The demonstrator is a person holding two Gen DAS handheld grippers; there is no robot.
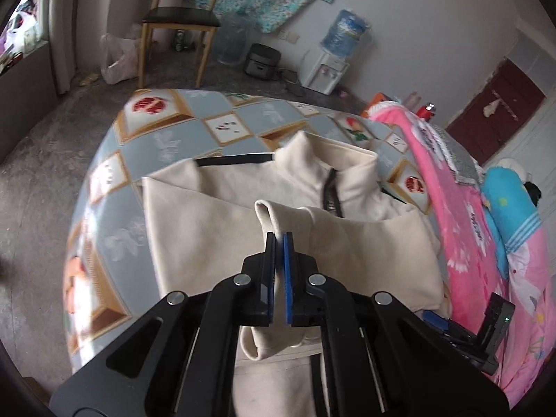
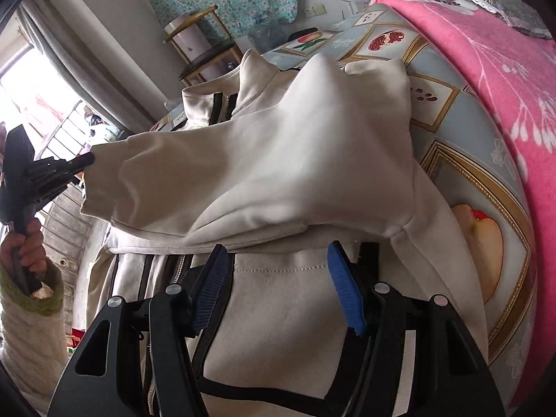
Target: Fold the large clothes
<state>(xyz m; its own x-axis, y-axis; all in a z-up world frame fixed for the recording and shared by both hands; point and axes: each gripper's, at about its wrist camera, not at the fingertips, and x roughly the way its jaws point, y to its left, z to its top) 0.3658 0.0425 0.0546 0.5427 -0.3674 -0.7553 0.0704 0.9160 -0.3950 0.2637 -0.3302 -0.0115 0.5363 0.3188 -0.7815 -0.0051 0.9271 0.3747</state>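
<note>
While the left gripper (image 1: pixel 279 238) pinches the jacket's (image 1: pixel 215 222) sleeve (image 2: pixel 215 177), the right gripper (image 2: pixel 276 255) hangs open, holding nothing.

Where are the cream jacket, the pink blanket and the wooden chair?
jacket (image 1: pixel 208 229), left wrist view, flat body panel.
blanket (image 2: pixel 504 69), right wrist view, pink middle.
chair (image 1: pixel 180 18), left wrist view, dark seat.
</note>
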